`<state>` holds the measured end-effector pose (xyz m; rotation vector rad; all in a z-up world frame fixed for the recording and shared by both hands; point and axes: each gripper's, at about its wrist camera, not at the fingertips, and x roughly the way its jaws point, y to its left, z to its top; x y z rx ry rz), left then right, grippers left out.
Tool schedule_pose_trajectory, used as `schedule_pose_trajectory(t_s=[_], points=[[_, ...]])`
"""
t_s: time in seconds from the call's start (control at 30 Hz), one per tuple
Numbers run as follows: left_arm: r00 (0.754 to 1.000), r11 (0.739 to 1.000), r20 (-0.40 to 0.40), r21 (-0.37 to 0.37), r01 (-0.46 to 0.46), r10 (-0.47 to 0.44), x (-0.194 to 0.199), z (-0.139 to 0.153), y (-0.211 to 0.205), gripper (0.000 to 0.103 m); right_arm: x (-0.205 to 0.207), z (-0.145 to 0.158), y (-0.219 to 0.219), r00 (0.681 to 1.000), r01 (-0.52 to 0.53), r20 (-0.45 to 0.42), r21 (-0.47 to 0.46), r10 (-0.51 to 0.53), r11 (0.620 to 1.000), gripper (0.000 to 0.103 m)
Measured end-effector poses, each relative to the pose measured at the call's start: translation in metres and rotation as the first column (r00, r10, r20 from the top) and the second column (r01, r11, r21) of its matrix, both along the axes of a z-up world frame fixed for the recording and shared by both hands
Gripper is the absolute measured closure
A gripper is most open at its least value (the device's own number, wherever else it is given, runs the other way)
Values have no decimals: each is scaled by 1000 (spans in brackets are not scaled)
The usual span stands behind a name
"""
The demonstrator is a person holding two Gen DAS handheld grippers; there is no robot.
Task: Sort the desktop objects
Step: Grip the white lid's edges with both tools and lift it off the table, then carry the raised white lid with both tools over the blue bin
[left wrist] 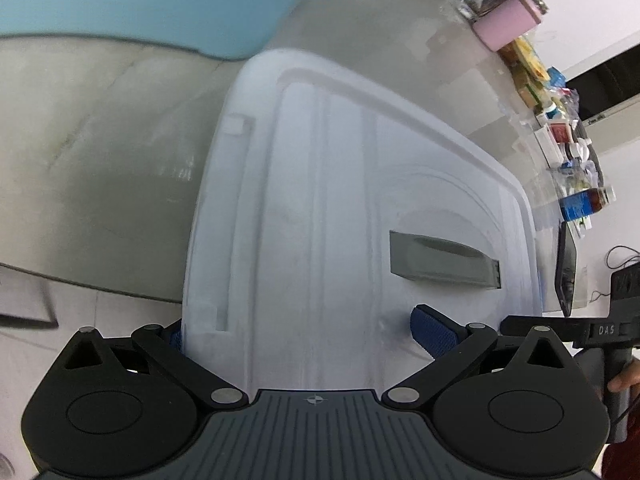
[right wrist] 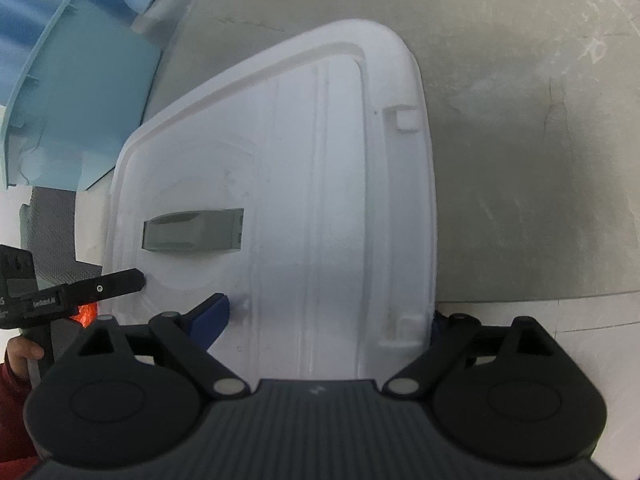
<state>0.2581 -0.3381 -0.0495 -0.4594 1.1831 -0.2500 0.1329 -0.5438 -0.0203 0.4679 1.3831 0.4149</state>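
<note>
A white plastic lid (left wrist: 320,200) with a grey handle (left wrist: 444,258) fills the left wrist view; it also fills the right wrist view (right wrist: 300,200), handle (right wrist: 192,230) at left. My left gripper (left wrist: 304,332) straddles the lid's near end, blue pads on either side, jaws spread wide and closed against it. My right gripper (right wrist: 332,320) straddles the same lid from the opposite long side in the same way. Each gripper shows at the edge of the other's view. A light blue bin (right wrist: 80,100) stands beside the lid.
The grey tabletop (left wrist: 100,160) lies under the lid. Several small desktop items, including a pink box (left wrist: 508,24) and a blue-labelled bottle (left wrist: 584,202), line the table's far right edge. A dark tablet (left wrist: 566,272) stands at right. The light blue bin (left wrist: 140,0) is behind.
</note>
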Motion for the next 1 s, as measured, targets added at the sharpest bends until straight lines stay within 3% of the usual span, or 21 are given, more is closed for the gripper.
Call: schedule_pose_trajectory(t_s=[0.23,0.43,1.0], points=[[998,1000,66,22,5,-7,5,9,-24,0,-11,11,0,999,12,49,8,-13,1000,10],[993,1000,119,25,13,-16,-13,28,-19,0,-20,26,-2,996,15,86,13,-16,1000,10],[971,999,234,37,38,-46,-103,88,75,0,-31,60,1,979,23,203,26,-28,999,10]])
